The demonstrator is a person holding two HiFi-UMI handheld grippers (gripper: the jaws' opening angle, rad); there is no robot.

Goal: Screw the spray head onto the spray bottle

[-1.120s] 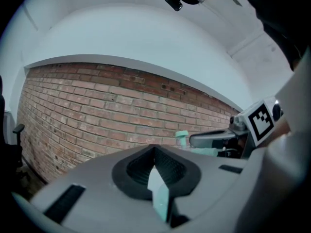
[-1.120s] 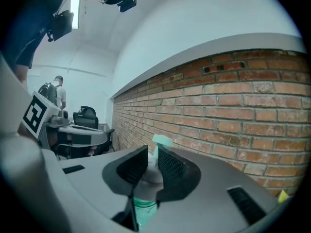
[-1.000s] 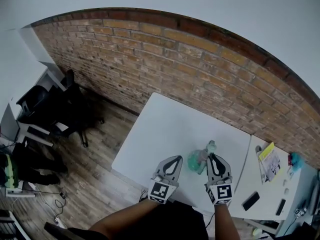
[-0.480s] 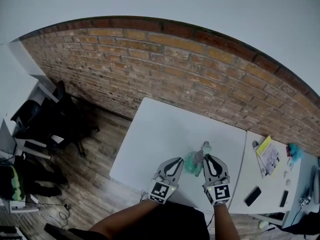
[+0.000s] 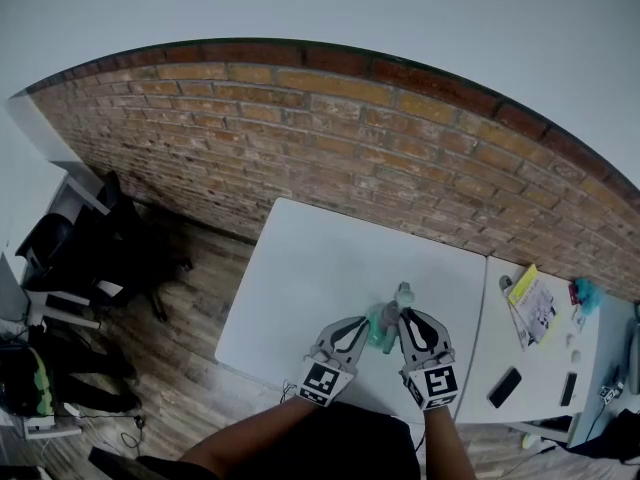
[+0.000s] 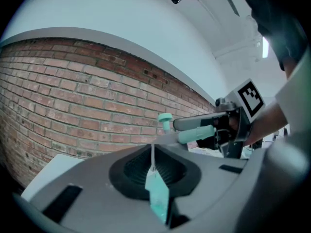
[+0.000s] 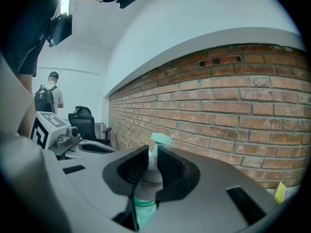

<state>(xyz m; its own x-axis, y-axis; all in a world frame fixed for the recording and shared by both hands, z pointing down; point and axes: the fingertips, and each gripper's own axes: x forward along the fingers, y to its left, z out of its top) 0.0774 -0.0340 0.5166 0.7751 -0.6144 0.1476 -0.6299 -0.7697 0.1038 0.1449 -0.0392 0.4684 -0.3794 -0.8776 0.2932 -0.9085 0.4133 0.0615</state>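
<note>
In the head view the teal spray bottle [image 5: 380, 324] is held up over the near part of the white table [image 5: 320, 268], its spray head [image 5: 404, 294] pointing away from me. My right gripper [image 5: 409, 316] is shut on the bottle's neck. In the right gripper view the pads clamp the pale collar [image 7: 151, 174] below the teal nozzle [image 7: 160, 140]. My left gripper [image 5: 358, 324] is shut, its tips close beside the bottle's left side. A teal sliver [image 6: 156, 194] shows in the seam between its jaws; I cannot tell what it is. The left gripper view also catches the nozzle [image 6: 165, 120] and the right gripper [image 6: 214, 125].
A brick wall [image 5: 400, 158] runs behind the table. A second table to the right carries a yellow booklet [image 5: 530, 303] and a dark phone [image 5: 503, 388]. Black office chairs [image 5: 110, 243] stand on the wooden floor at left. A person with a backpack [image 7: 48, 98] stands far off.
My left gripper has moved right, up to the bottle's side. The right gripper and the bottle have held their place.
</note>
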